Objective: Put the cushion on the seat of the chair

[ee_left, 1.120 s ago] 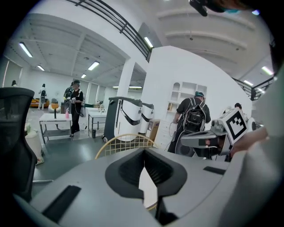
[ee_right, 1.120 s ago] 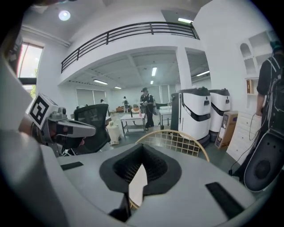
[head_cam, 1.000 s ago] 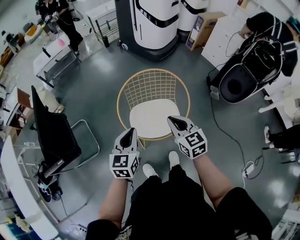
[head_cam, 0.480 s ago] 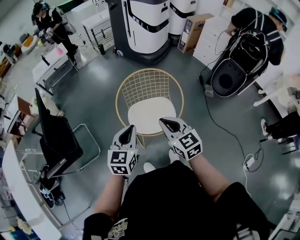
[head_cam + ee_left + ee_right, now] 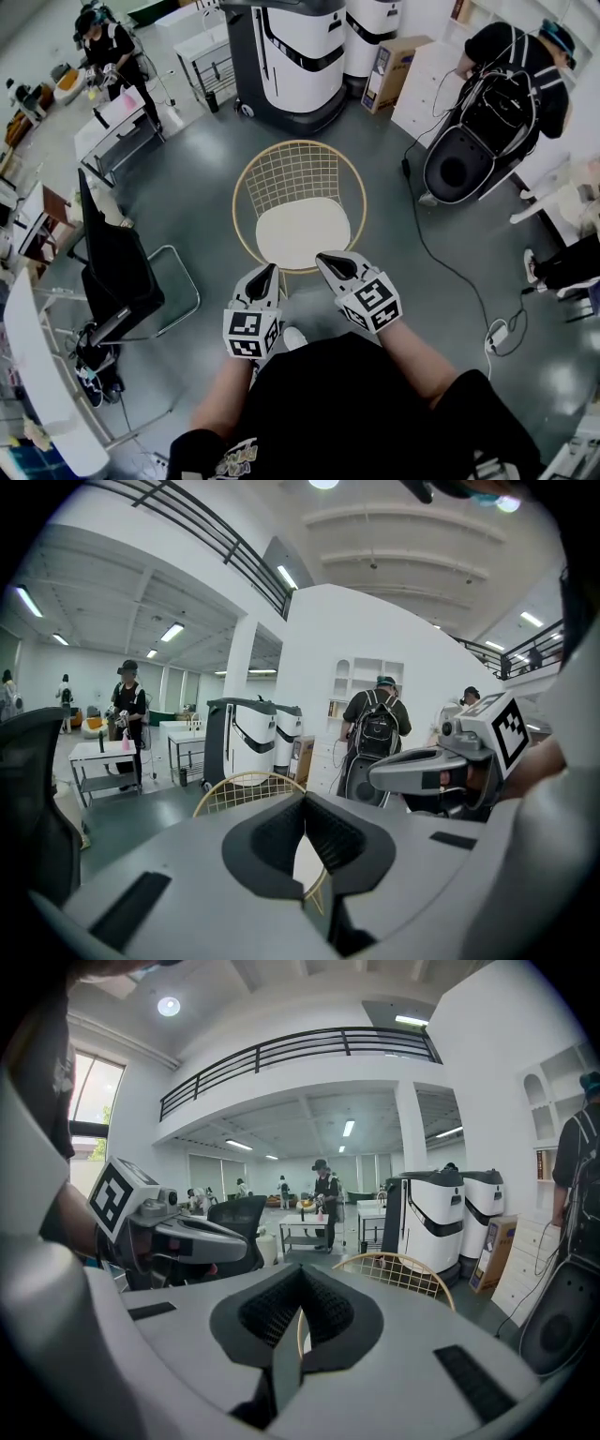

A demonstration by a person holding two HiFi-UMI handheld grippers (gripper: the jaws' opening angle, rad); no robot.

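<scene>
While nose-down, left gripper [image 5: 268, 270] beside right gripper [image 5: 324, 258]

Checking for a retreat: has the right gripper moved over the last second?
Yes. Against the chair, the right gripper has pulled back toward the person, its tip now at the front edge of the cushion.

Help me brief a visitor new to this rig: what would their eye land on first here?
The gold wire chair stands mid-floor in the head view, a cream cushion lying on its seat. Just short of its near rim hover the left gripper and right gripper, jaws shut and empty. Behind the chair stands a large white-and-black machine.
</scene>
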